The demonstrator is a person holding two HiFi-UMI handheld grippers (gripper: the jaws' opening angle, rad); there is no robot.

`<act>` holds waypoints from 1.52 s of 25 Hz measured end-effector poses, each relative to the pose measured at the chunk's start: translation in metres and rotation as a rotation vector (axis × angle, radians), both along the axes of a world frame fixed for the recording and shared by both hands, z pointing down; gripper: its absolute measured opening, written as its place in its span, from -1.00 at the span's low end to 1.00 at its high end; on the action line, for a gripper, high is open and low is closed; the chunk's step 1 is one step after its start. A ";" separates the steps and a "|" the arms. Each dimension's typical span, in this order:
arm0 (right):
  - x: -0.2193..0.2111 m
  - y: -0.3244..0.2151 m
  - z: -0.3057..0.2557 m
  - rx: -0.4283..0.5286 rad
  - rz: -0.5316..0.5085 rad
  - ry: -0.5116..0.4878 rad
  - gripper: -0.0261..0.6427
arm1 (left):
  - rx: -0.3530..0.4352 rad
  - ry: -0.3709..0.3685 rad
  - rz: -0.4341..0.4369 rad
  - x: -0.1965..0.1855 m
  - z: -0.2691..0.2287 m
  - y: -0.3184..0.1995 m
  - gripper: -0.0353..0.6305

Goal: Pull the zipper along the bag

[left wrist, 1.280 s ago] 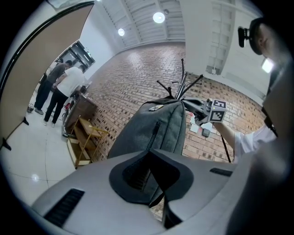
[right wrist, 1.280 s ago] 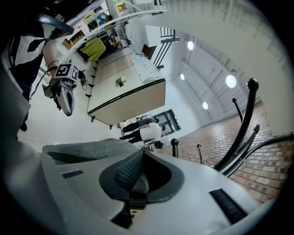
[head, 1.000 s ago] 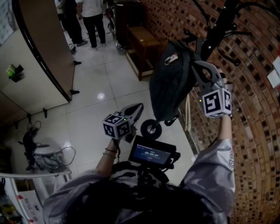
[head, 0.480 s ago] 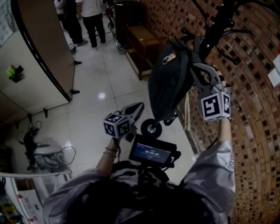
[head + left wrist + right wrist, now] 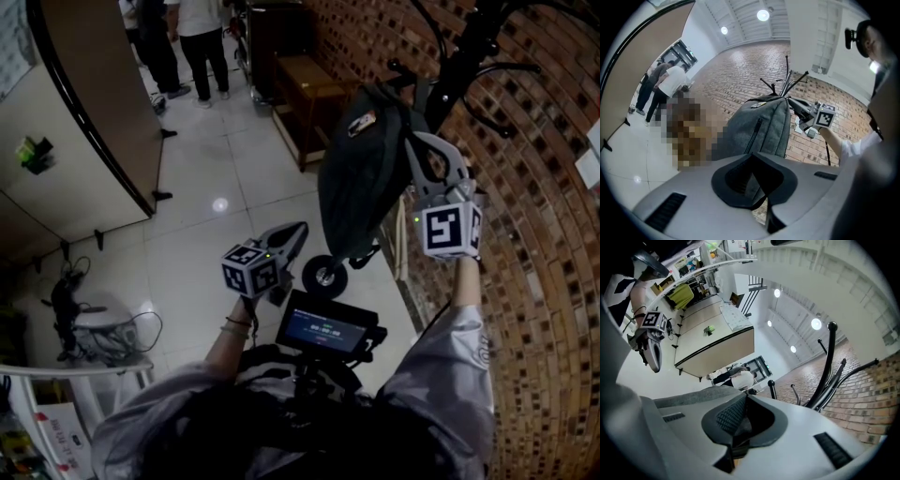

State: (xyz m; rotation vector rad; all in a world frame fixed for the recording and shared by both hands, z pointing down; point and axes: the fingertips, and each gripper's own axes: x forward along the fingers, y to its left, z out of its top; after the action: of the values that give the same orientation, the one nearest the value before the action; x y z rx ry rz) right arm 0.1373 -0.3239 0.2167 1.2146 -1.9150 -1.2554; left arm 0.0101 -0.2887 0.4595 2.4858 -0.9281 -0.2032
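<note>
A grey backpack hangs from a black coat rack against the brick wall. My right gripper reaches level to the bag's upper right side. In the right gripper view its jaws stand nearly together, with a small dark zipper tab pinched between the pads next to grey bag fabric. My left gripper hangs below and left of the bag, apart from it, jaws together and empty. The left gripper view shows the backpack with its front zipper and the right gripper at the bag's top.
A wooden bench stands along the wall behind the bag. A small black wheel sits on the tiled floor under it. People stand at the far end. A curved counter runs along the left.
The right gripper has rolled at the bag's top, so its marker cube now faces me more squarely and sits slightly further left. The bag shifted a little. The left gripper stayed still.
</note>
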 end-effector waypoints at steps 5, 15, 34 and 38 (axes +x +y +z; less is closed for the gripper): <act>0.000 -0.004 -0.005 0.024 0.018 -0.070 -0.87 | -0.005 -0.001 -0.003 -0.001 0.001 0.001 -0.87; -0.004 -0.004 -0.001 0.007 0.017 0.029 -0.87 | -0.005 -0.002 -0.001 -0.001 0.002 0.004 -0.87; 0.006 0.012 0.022 0.073 0.071 0.073 -0.90 | -0.004 0.000 0.002 -0.006 0.001 0.009 -0.87; 0.011 0.009 0.018 0.088 0.089 -0.072 -0.91 | -0.008 -0.003 0.001 -0.004 0.003 0.009 -0.87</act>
State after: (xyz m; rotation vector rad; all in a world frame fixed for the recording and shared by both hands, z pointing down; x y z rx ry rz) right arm 0.1487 -0.3153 0.2343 1.3917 -1.8518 -1.2766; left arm 0.0059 -0.2796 0.4620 2.4798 -0.9270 -0.1954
